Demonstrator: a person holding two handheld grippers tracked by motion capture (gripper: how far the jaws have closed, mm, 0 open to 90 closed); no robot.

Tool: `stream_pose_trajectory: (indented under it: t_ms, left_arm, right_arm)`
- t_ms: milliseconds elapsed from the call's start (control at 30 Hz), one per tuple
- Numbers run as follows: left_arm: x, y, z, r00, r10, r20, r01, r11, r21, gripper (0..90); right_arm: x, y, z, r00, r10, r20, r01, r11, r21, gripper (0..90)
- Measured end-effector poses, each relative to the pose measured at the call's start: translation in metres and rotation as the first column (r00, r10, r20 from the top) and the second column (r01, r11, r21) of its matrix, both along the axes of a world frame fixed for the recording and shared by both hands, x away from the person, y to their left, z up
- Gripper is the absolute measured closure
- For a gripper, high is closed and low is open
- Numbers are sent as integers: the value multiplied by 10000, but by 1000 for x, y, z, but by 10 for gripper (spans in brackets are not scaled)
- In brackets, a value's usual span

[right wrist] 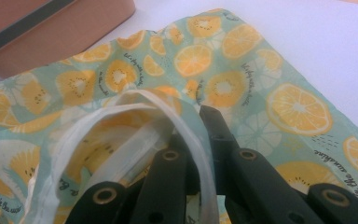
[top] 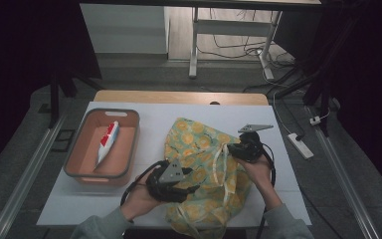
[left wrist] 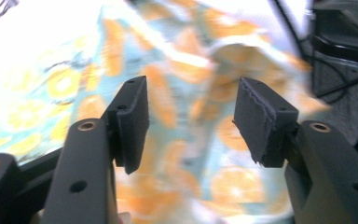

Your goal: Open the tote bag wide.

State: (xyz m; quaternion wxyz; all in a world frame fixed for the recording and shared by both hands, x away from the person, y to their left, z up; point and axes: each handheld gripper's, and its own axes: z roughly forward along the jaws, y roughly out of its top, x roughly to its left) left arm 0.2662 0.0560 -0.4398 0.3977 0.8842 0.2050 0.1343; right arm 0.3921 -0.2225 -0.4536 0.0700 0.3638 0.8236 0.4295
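Working a drawstring bag (top: 204,169) printed with orange slices, spread on the white table (top: 283,199) just right of centre, long axis running from 12 to 6 o'clock in the high view, mouth toward the person at 6.

Right gripper (top: 242,149) at the bag's 3 o'clock edge, jaws pinched together on the fabric beside the pale drawstring (right wrist: 121,135) — in the right gripper view the cord loops over and around the closed jaws, with cloth gathered between them. Holding that side up, by the look of it, to keep the mouth open.

Left gripper (top: 171,181) over the bag's 8 o'clock corner, jaws standing apart with nothing between them; in the left gripper view the printed fabric lies blurred, straight ahead past the pads (left wrist: 133,119), not pressed by either. Free, then, and the nearer one to the tray.

Tray (top: 129,144) — salmon-coloured, grey-rimmed — at 9 o'clock from the bag, close beside it but apart. Inside, a white tube with red marking (top: 107,142), long axis roughly 1 to 7 o'clock, cap end toward 7. From the open left jaws, lying toward 10 o'clock.

Count: one bag, one drawstring loop seen, one tray, one tube, two grippers.
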Motion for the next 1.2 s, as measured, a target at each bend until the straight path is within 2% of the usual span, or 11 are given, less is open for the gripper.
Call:
stream_pose_trajectory:
  t_ms: [100, 167, 267, 367, 467, 500, 567, 667, 900, 1100, 1200]
  left_arm:
    - [7, -3, -5, 9999, 156, 6, -156, 9992, 376, 460]
    - [17, -7, -12, 9993, 372, 98, -379, 9953, 896, 610]
    - [25, -6, -15, 9991, 316, -293, -288, 9955, 904, 832]
    - [33, 2, -12, 9978, 519, -409, -492, 9967, 639, 882]
    - [40, 20, -2, 9937, 1066, -332, -1070, 9942, -91, 884]
    - [50, 41, 8, 9879, 1368, -726, -1442, 9834, -1102, 884]
    - [58, 51, 13, 9815, 1778, -707, -1862, 9728, -1376, 885]
    - [70, 52, 10, 9724, 2197, -788, -2290, 9635, -1390, 885]
    - [97, 36, -15, 9559, 2720, -1104, -2761, 9608, -233, 884]
    - [106, 34, -31, 9487, 2764, -1535, -2770, 9607, 183, 884]
    - [108, 34, -34, 9452, 2838, -1612, -2831, 9587, 277, 883]
  right_arm:
    - [-1, 0, 1, 10000, 31, -9, -31, 10000, 38, 872]
    - [-1, 1, 1, 10000, 87, 5, -87, 10000, 19, 872]
    - [-3, -1, 2, 9998, 188, 16, -188, 9998, 56, 871]
    - [-8, -5, 6, 9991, 397, 143, -398, 9992, 97, 869]
    - [-16, -12, 12, 9954, 885, 373, -883, 9961, -75, 868]
    - [-19, -16, 15, 9938, 1035, 414, -1037, 9946, 13, 864]
    - [-24, -21, 19, 9877, 1505, 426, -1521, 9877, 369, 859]
    - [-31, -21, 20, 9828, 1768, 530, -1780, 9839, 173, 856]
    - [-18, -24, -4, 9856, 1650, -378, -1651, 9863, 11, 853]
    - [-9, -27, -32, 9823, 1443, -1190, -1518, 9868, -564, 837]
    - [-10, -26, -29, 9799, 1622, -1161, -1713, 9825, -732, 648]
